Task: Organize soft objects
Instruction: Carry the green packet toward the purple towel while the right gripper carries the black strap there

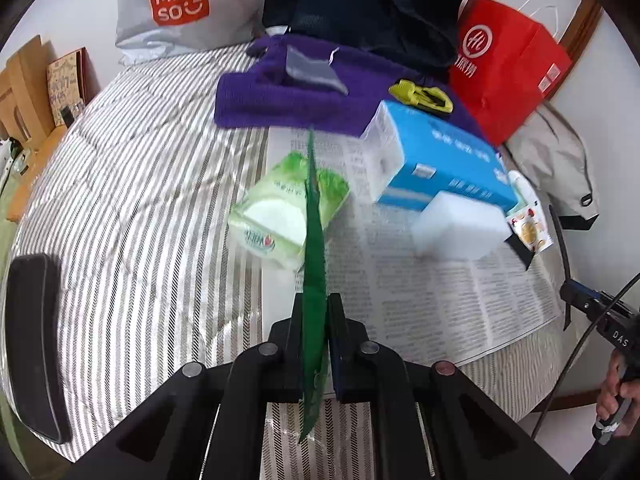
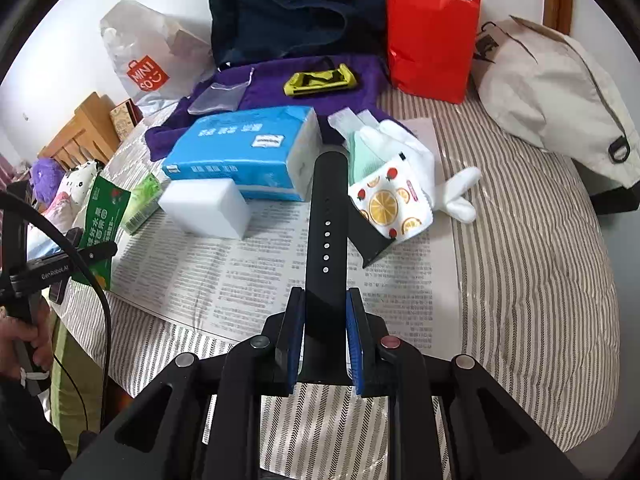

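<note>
My left gripper [image 1: 316,308] is shut on a flat green packet [image 1: 314,240], seen edge-on in the left wrist view and hanging above the bed. Beyond it, a light green tissue pack [image 1: 280,208] lies at the edge of a newspaper [image 1: 440,300]. My right gripper [image 2: 326,304] is shut on a black perforated strap [image 2: 326,220] that sticks forward over the newspaper. Ahead of the strap are a blue tissue pack [image 2: 240,152], a white foam block [image 2: 204,208], a fruit-printed pouch [image 2: 392,204] and white gloves [image 2: 440,176]. The right wrist view shows the green packet [image 2: 102,216] at far left.
A purple towel [image 1: 280,96] with a yellow-green clip [image 1: 420,96] lies behind the newspaper. Dark clothing [image 1: 360,4], a red paper bag [image 1: 508,68], a grey Miniso bag [image 1: 180,4] and a beige backpack [image 2: 552,92] line the wall. The striped quilt [image 1: 140,200] stretches left.
</note>
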Tool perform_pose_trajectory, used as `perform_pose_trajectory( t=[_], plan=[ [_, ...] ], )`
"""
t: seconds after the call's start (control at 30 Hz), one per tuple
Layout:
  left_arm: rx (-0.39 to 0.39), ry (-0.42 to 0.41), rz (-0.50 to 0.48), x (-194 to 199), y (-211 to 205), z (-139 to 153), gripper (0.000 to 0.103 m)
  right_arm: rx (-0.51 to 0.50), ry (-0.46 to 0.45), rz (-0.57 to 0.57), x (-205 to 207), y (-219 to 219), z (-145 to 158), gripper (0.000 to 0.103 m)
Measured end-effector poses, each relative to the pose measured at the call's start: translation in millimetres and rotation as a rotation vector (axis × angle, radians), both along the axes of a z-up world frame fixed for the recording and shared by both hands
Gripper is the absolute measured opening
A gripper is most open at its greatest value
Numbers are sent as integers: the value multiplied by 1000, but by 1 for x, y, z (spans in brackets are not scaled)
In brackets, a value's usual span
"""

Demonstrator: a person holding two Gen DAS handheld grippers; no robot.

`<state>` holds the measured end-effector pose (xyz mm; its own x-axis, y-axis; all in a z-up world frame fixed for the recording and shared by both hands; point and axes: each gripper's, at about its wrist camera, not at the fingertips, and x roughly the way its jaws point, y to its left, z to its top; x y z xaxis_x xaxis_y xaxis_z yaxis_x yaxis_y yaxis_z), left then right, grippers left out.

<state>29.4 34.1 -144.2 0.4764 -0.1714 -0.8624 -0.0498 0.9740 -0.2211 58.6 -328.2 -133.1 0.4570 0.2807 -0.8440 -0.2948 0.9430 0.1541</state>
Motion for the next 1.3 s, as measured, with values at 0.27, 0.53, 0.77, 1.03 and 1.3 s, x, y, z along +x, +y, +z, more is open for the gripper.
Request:
perform_pose_trajectory(
  t=[0.27,0.53,0.77,1.03,1.3],
  plan=[
    [-28,-47,7,3,8,17,9,4,-14,8,4,4,8,20],
    [-26,-89,6,21,11,34,9,30,-41,15,16,9,24,20],
    [-10,-118,-10,37,9,49,9,45,-59,20,31,11,36,20],
    [-2,-131,-26,58,10,57,9,42,-73,18,49,15,43,20],
    [-2,-132,-39,92,10,61,9,33,-92,27,80,28,53,20]
  ],
)
